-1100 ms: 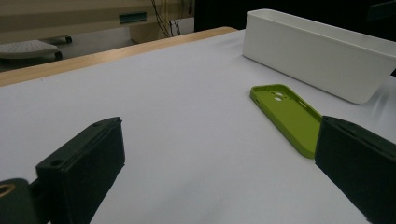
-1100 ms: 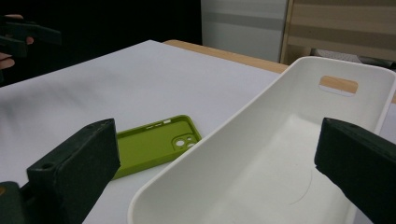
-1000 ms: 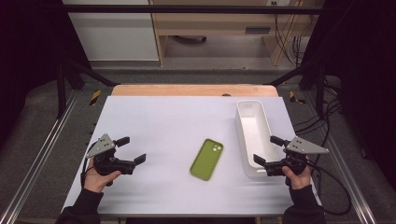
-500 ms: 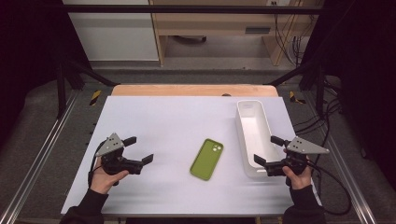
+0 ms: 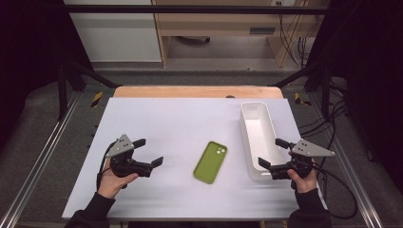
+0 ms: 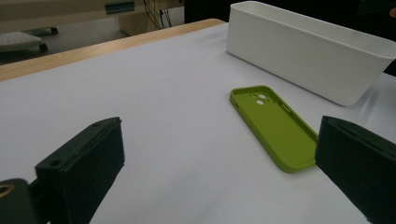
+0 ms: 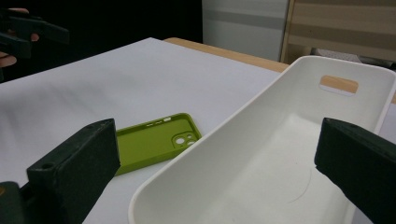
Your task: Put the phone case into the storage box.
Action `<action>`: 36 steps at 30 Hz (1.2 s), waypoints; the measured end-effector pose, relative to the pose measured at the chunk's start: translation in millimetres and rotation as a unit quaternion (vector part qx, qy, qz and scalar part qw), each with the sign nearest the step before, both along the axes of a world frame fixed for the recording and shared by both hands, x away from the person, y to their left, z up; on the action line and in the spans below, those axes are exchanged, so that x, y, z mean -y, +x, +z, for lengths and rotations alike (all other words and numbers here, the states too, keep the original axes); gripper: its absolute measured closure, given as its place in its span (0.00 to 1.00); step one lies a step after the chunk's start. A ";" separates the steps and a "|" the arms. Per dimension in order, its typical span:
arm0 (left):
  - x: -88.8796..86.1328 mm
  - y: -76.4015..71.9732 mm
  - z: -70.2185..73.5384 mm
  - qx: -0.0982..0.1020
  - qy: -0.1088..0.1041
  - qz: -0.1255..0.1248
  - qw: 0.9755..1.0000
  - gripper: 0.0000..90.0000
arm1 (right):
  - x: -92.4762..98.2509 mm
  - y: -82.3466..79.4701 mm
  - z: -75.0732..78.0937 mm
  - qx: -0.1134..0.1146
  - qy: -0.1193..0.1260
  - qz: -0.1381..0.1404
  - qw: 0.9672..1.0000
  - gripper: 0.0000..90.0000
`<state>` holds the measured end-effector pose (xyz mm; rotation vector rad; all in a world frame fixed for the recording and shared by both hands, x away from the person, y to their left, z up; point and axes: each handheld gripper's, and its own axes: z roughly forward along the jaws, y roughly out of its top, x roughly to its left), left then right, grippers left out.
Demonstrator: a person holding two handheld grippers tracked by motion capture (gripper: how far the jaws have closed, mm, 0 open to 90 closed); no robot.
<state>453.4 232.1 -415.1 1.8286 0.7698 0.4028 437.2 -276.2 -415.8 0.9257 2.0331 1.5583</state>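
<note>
A green phone case (image 5: 210,162) lies flat, hollow side up, on the white table near its front middle; it also shows in the left gripper view (image 6: 274,126) and the right gripper view (image 7: 156,140). A long white bin (image 5: 259,137) stands empty to its right. My left gripper (image 5: 148,152) is open, left of the case and pointing toward it, nothing between its jaws. My right gripper (image 5: 273,153) is open over the bin's near end, holding nothing.
The white table sheet (image 5: 190,118) has a wooden strip (image 5: 197,91) along its far edge. Black frame rails run down both sides. Cables (image 5: 342,190) trail off the table's right side. A cabinet and shelving stand beyond the table.
My left gripper has moved right, toward the green case. The right gripper, the case and the bin have stayed where they were.
</note>
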 end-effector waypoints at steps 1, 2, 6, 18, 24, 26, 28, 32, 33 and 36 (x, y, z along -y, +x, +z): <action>1.1 0.3 0.0 -0.001 0.000 -0.001 1.000 0.01 | -0.1 0.2 -0.2 0.001 -0.002 0.001 1.000 0.01; 1.8 0.5 0.1 -0.002 0.002 -0.001 1.000 0.01 | -0.1 0.2 -0.2 0.001 -0.002 0.001 1.000 0.01; 7.5 2.9 1.1 -0.002 0.005 -0.003 1.000 0.01 | -0.2 0.3 -0.4 0.001 -0.004 0.001 1.000 0.01; 25.0 10.7 6.9 -0.004 0.010 -0.009 1.000 0.01 | -0.4 0.2 -0.5 0.001 -0.007 0.001 1.000 0.01; 34.4 14.4 8.7 -0.006 0.013 -0.014 1.000 0.01 | -0.4 0.3 -0.7 0.000 -0.008 0.000 1.000 0.01; 38.0 15.9 8.8 -0.006 0.016 -0.015 1.000 0.01 | -0.6 0.1 -0.7 0.000 -0.008 0.000 1.000 0.01; 42.2 17.1 9.0 -0.008 0.017 -0.015 1.000 0.01 | -0.7 0.2 -0.7 0.000 -0.007 0.000 1.000 0.01; 50.5 18.8 9.5 -0.009 0.021 -0.020 1.000 0.01 | -0.6 0.1 -0.7 0.000 -0.007 0.001 1.000 0.01; 52.9 19.5 9.6 -0.010 0.022 -0.021 0.999 0.01 | -0.6 0.1 -0.7 0.000 -0.007 0.001 1.000 0.01; 58.1 21.0 9.5 -0.011 0.023 -0.023 0.999 0.01 | -0.7 -0.1 -0.6 -0.001 -0.007 0.000 1.000 0.01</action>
